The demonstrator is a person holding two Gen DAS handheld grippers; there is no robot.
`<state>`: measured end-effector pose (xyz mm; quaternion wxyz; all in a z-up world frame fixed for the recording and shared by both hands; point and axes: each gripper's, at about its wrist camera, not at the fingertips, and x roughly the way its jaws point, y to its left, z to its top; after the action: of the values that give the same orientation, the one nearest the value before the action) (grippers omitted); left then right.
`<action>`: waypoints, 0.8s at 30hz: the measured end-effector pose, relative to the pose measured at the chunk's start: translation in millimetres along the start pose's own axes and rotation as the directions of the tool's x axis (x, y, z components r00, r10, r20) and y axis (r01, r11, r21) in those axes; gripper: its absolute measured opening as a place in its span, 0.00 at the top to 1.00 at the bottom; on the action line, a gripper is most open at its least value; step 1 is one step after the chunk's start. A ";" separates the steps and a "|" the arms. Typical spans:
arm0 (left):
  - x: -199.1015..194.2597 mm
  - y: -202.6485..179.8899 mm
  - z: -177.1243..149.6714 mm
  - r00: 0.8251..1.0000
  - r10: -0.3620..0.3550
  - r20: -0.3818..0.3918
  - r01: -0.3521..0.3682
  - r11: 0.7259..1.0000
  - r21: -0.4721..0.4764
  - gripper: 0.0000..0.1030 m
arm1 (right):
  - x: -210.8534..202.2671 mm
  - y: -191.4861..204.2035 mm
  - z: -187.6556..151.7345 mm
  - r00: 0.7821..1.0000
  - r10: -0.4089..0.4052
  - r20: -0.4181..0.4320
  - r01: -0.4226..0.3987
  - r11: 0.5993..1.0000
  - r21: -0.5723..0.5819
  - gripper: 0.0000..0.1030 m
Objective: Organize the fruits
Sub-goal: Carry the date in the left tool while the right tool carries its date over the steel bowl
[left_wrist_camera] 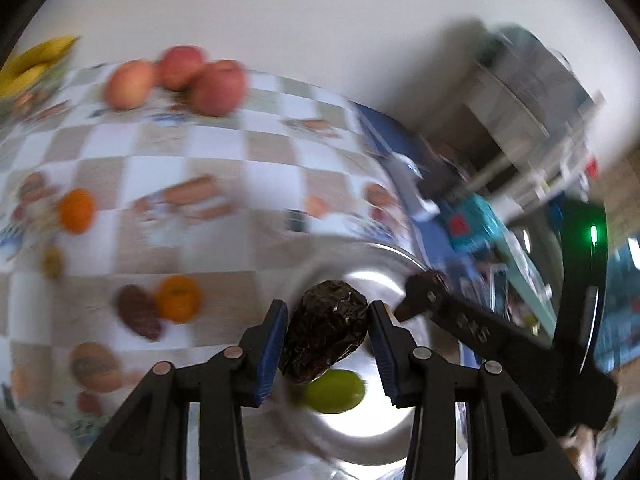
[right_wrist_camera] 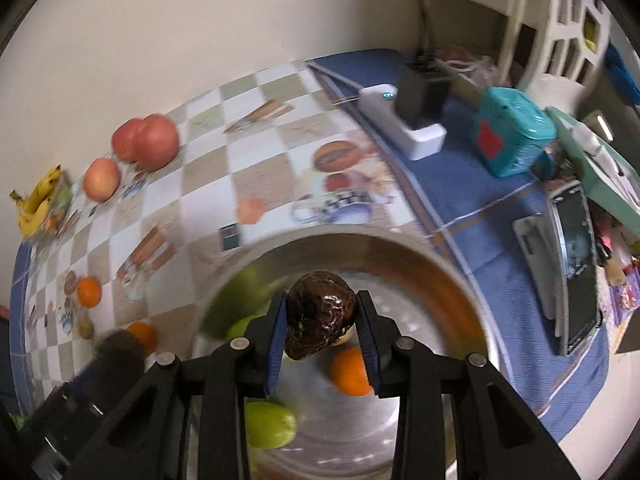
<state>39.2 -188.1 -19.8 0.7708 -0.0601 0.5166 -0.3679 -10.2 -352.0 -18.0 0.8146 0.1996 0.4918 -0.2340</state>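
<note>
My left gripper [left_wrist_camera: 327, 320] is shut on a dark wrinkled avocado [left_wrist_camera: 326, 334] and holds it over the metal bowl [left_wrist_camera: 384, 258]. A green fruit [left_wrist_camera: 334, 391] lies in the bowl below it. My right gripper [right_wrist_camera: 322, 314] is shut on another dark avocado [right_wrist_camera: 320, 314] above the same bowl [right_wrist_camera: 472, 280], which holds green fruits [right_wrist_camera: 269, 424] and an orange [right_wrist_camera: 351, 372]. The right gripper also shows in the left wrist view [left_wrist_camera: 420, 292]. The left gripper shows blurred at the lower left of the right wrist view [right_wrist_camera: 120, 350].
On the checked tablecloth [left_wrist_camera: 224, 152] lie three apples [left_wrist_camera: 216, 86], bananas [left_wrist_camera: 32, 64], oranges [left_wrist_camera: 178, 298], a brown avocado [left_wrist_camera: 138, 316] and a small kiwi [left_wrist_camera: 52, 262]. A white charger [right_wrist_camera: 404, 120], a teal box [right_wrist_camera: 512, 136] and a tablet [right_wrist_camera: 576, 268] sit on the blue cloth to the right.
</note>
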 end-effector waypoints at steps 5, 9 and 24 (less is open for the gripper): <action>29.2 -33.5 -12.5 0.999 -0.002 -0.034 0.007 0.991 0.135 0.57 | -3.3 -25.5 2.1 1.000 -0.008 -0.002 0.008 0.999 0.037 0.66; 44.6 -40.4 -21.7 0.997 0.016 -0.072 -0.004 0.986 0.167 0.57 | 6.5 -34.2 1.9 1.000 -0.005 -0.026 0.007 0.998 0.058 0.66; 76.3 -48.3 -38.1 0.990 0.064 -0.129 -0.035 0.976 0.213 0.57 | 52.3 -48.5 -9.3 0.990 -0.030 -0.137 0.042 0.996 0.085 0.66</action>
<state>-2.3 -260.0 -71.9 0.7450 0.0598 0.5273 -0.4042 -23.6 -395.8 -73.4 0.7656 0.2416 0.5386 -0.2559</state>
